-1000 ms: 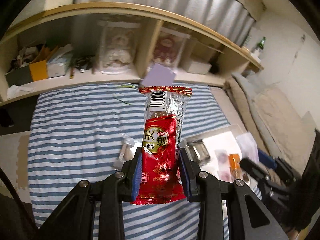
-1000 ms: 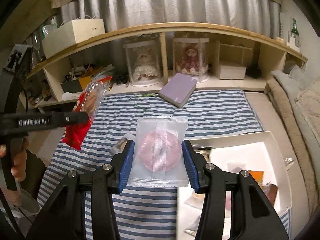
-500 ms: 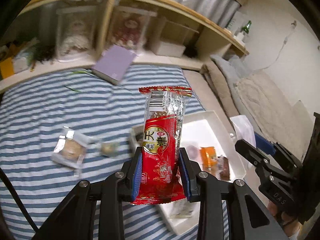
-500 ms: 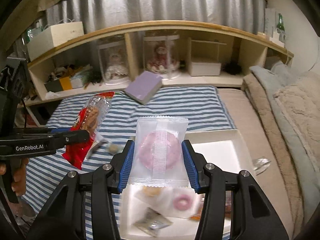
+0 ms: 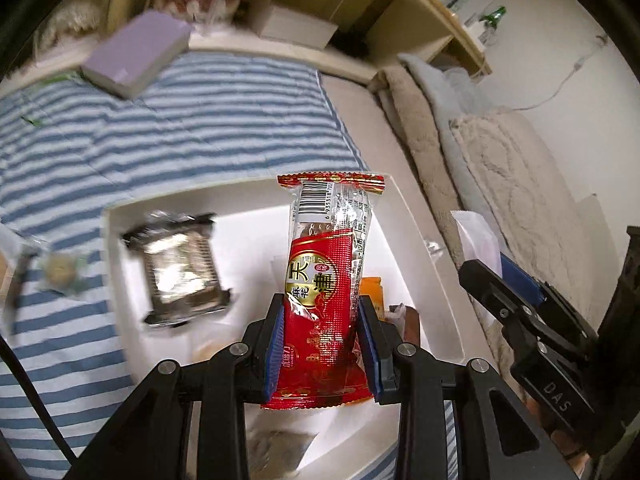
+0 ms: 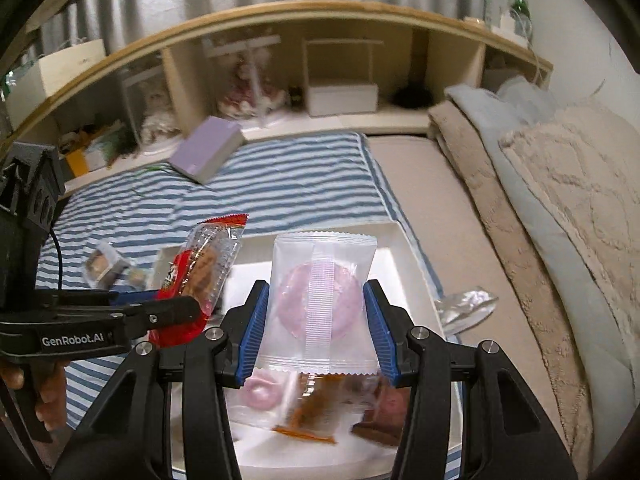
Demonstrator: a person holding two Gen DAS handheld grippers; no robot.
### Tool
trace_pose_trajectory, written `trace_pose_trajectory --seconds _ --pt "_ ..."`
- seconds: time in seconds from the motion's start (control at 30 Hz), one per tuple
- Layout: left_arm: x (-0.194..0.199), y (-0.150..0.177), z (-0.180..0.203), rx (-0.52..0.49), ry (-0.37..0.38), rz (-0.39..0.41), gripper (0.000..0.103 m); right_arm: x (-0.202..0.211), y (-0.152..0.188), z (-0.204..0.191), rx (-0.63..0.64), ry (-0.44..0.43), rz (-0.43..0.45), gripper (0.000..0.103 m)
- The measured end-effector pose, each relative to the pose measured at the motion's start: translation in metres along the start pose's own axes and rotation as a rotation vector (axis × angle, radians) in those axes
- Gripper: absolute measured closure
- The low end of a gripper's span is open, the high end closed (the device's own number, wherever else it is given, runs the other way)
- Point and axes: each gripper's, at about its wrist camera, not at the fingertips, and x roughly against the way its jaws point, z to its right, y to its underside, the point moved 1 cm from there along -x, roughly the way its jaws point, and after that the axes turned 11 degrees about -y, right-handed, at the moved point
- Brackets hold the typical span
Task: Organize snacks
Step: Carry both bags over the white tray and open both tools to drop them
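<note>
Readable on the red-and-clear plastic snack packet [image 5: 328, 292]: a barcode with digits "6 935318" near its top seam, large Chinese characters "天津" on a gold round label at frame centre, smaller "麻花" beside them. Printed "GenRobot.AI" in white on the black left gripper [image 6: 182, 312], lower left of the right wrist view; "DAS" on the black right gripper [image 5: 486, 276], lower right of the left wrist view. Left gripper [image 5: 322, 344] clamped narrow on the lower half of that red packet, blue pads pressing both sides, packet standing upright above the white shallow rectangular tray [image 5: 420, 240]. Right gripper [image 6: 316, 328] closed on a clear plastic pouch with a pink round cake inside [image 6: 320, 300], ribbed back seam facing the camera, held upright at frame centre over the same tray [image 6: 396, 256]. In the tray below: a pink ring-shaped sweet in clear wrap [image 6: 260, 390], an orange-brown wrapped snack [image 6: 308, 416], a dark brown packet [image 6: 384, 412], all blurred. A silver-and-black foil packet [image 5: 180, 268] at the left of the tray in the left wrist view. A bare hand [image 6: 38, 396] gripping the left tool's handle at the lower left edge. Tray resting on the blue-and-white striped bedspread [image 6: 280, 184]; a lavender rectangular box [image 6: 206, 154] lying at the upper left, against the wooden shelf [image 6: 280, 12].
</note>
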Motion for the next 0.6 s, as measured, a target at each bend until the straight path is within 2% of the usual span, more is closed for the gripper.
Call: trace_pose_trajectory --seconds 0.17,0.4,0.6 --pt "-0.049 -0.010 0.001 0.048 -0.020 -0.041 0.069 -0.019 0.001 0.026 -0.014 0.005 -0.029 0.054" --pt "-0.100 -0.025 -0.015 0.127 -0.102 -0.081 0.069 -0.050 -0.001 0.055 -0.041 -0.016 -0.075 0.054" --pt "-0.110 -0.034 -0.019 0.167 -0.127 -0.065 0.069 -0.075 -0.010 0.064 -0.042 -0.019 -0.105 0.054"
